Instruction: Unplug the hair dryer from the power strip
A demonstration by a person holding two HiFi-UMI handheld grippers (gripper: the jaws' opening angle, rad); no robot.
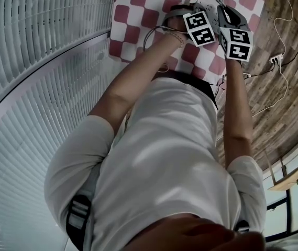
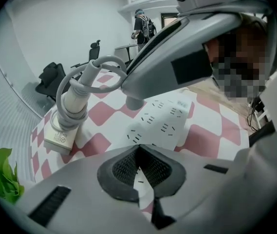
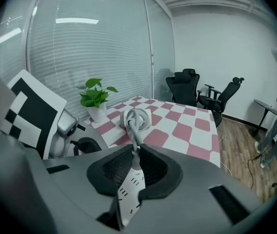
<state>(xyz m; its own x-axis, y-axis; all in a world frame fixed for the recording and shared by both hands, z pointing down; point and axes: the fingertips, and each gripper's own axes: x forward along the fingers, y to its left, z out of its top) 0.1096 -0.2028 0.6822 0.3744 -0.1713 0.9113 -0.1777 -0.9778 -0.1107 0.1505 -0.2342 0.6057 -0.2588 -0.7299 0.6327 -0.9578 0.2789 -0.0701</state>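
A white power strip (image 2: 163, 121) lies on the red-and-white checked tablecloth (image 2: 211, 126). My left gripper (image 2: 138, 152) is shut on the strip's near end, and slots show between its pads. The hair dryer (image 2: 65, 123), grey and white with its cord looped over it, sits left of the strip. Its grey cord (image 3: 134, 130) runs from the coiled dryer (image 3: 137, 117) straight into my right gripper (image 3: 134, 155), which is shut on the plug end. The strip (image 3: 128, 194) shows below those pads. I cannot tell whether the pins are still in a socket.
A potted plant (image 3: 95, 99) stands on the table near the dryer. Black office chairs (image 3: 187, 87) stand by the far wall, and a person (image 2: 143, 26) stands at the back. White cables (image 1: 279, 61) trail over the wooden floor beside the table.
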